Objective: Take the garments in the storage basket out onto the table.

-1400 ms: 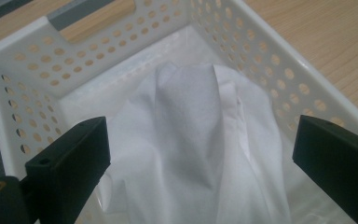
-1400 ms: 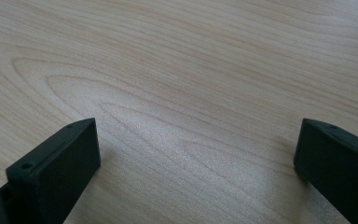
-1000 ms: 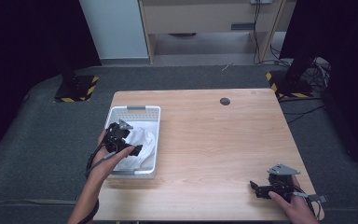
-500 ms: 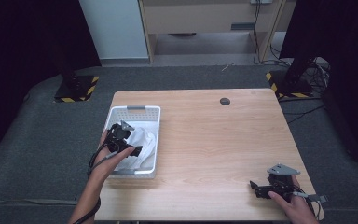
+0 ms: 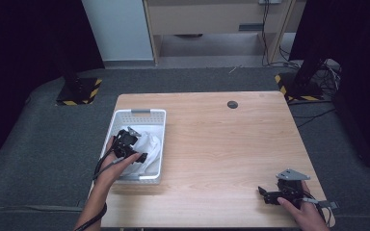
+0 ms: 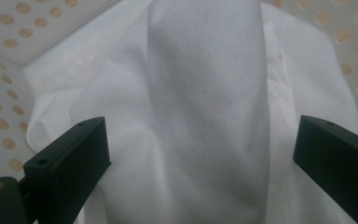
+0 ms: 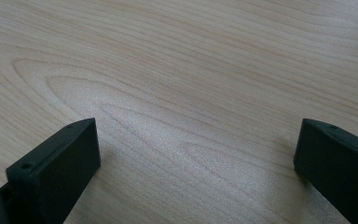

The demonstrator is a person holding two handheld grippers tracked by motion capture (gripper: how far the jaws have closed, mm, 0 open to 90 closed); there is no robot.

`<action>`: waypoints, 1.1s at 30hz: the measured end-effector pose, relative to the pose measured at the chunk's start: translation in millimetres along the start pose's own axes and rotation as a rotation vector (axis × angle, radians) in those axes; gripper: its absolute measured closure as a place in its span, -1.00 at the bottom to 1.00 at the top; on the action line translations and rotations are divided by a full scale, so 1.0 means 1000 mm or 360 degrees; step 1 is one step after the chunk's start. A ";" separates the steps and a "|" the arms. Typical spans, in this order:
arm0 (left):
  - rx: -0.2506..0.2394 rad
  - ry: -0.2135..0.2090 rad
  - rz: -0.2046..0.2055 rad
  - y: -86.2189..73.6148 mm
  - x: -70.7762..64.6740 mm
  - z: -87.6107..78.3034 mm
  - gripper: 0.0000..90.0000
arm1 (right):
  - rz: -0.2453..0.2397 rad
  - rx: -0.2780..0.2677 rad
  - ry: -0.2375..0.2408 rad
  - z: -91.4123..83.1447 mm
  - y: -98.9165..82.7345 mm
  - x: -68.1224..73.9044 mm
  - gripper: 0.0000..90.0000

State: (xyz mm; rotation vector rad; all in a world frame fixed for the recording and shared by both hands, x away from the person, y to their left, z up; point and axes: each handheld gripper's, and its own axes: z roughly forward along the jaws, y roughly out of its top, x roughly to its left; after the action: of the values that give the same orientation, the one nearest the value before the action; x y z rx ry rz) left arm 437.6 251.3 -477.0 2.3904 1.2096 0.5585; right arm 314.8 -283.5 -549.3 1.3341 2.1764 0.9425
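The left claw (image 5: 134, 144) hangs over the white basket (image 5: 148, 112) at about nine o'clock on the table (image 5: 221, 139), its jaws spread wide with nothing pinched between them. In the left gripper view the claw (image 6: 200, 154) points down at a white cloth (image 6: 205, 93), one black jaw to either side of a raised fold. The cloth is plain white, thin and soft-looking, bunched loosely. A broad ridge runs down its middle from twelve to six o'clock, shaded faintly grey, with smaller creases and a seam-like edge just to the three o'clock side. It lies inside the basket, covering most of the floor; the perforated walls (image 6: 9, 28), dotted with round holes, show at ten and two o'clock. From the high view the cloth (image 5: 147, 144) sits heaped in the near half of the basket. Whether the jaws touch the fabric cannot be told.

The right claw (image 5: 269, 196) rests at about five o'clock near the table's edge, well apart from the basket. Its jaws stand wide open over bare wood grain (image 7: 191, 93), holding nothing.
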 end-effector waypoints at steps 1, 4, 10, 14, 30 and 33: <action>0.0017 -0.0003 0.0006 0.000 0.000 0.003 -0.94 | -0.0002 0.0000 0.0001 0.000 0.000 0.000 -0.99; 0.0033 -0.0007 0.0009 0.000 0.000 0.007 -0.95 | -0.0002 0.0000 0.0001 0.000 0.000 0.000 -0.99; 0.0068 -0.0047 -0.0020 0.000 0.000 0.020 -0.96 | -0.0001 0.0000 0.0002 0.000 0.000 0.000 -0.99; 0.0077 -0.0093 -0.0031 0.000 0.000 0.025 -0.96 | -0.0001 0.0000 0.0002 0.000 0.000 0.000 -0.99; 0.0121 -0.0222 0.0148 0.003 -0.008 0.012 0.47 | -0.0002 0.0000 0.0003 0.001 0.001 0.000 -0.99; 0.0118 -0.0241 0.0174 0.005 -0.008 0.010 0.46 | -0.0001 0.0000 0.0003 0.001 0.001 0.000 -0.99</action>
State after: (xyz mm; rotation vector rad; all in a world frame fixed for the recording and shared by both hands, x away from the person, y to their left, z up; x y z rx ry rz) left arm 441.4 240.8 -483.8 2.5222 1.0575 0.3633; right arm 315.8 -282.7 -549.2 1.3326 2.1782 0.9441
